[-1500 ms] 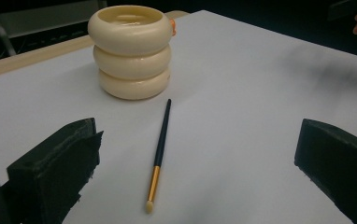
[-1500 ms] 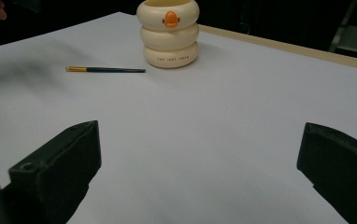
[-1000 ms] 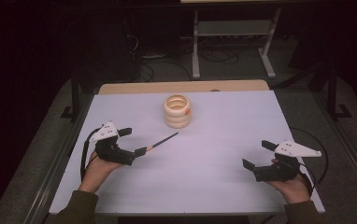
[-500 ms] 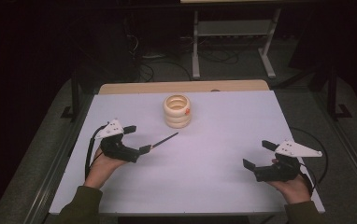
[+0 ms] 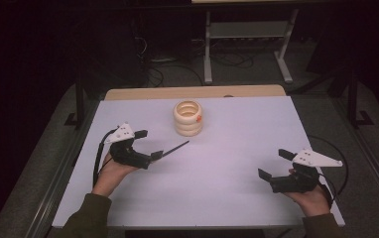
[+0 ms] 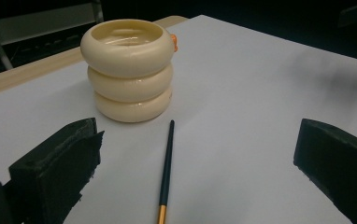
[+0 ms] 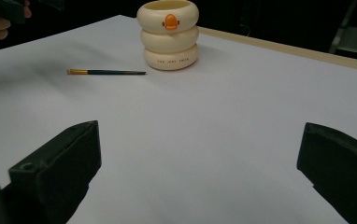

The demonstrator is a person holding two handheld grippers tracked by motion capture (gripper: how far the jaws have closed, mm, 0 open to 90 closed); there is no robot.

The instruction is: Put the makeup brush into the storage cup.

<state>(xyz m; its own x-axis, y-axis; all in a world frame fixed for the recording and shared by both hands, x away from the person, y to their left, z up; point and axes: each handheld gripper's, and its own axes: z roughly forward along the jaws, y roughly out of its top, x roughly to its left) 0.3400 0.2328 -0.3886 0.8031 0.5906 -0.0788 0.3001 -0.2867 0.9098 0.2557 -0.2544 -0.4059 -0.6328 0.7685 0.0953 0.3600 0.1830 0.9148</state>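
- The left tongs (image 5: 150, 148) stand with jaws wide apart and hold nothing; in the left gripper view the two black jaws flank a bare stretch of the white tabletop (image 5: 237, 144).
- A slim dark paintbrush (image 6: 166, 168) with a gold ferrule lies flat on the tabletop between those jaws, touching neither; its dark end points toward the cream holder (image 6: 129, 70).
- That holder, shaped like three stacked rings, stands upright just beyond the brush's far end, a small gap between them. An orange duck mark shows on its top ring in the right gripper view.
- The right tongs (image 5: 273, 165) are likewise spread wide and empty, well apart from the brush and the holder, near the tabletop's right front corner.
- The brush's gold end is cut off by the bottom edge of the left gripper view, and in the high view the left gripper covers that end.
- The small lettering on the holder's lowest ring is too fine to read.
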